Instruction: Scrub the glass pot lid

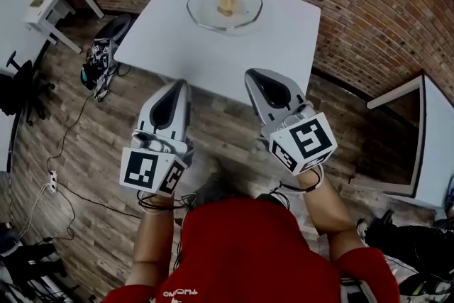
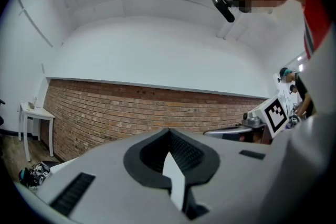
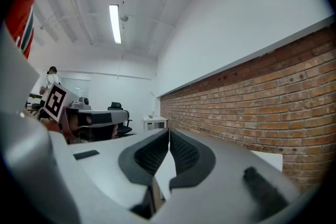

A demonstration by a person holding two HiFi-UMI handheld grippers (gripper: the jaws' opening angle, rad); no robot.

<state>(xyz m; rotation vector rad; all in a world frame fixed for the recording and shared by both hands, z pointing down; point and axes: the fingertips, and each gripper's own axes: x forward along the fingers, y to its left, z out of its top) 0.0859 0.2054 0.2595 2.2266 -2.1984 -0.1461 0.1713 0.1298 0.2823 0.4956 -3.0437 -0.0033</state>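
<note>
My left hand-held gripper (image 1: 181, 85) and right hand-held gripper (image 1: 252, 76): closed, empty, level, well short of glass pot lid (image 1: 224, 6) on counter (image 1: 284, 39). Lid not reachable yet, I judge.

A white table (image 1: 213, 53) stands at 12 o'clock, near a brick wall (image 1: 369, 3). 1 small white side table (image 1: 53, 0) sits at 10 o'clock. A dark bundle (image 1: 101, 60) lies on the wood floor (image 1: 85, 145) at 9 o'clock, and a power strip (image 1: 51, 183) with cables at 8 o'clock.
</note>
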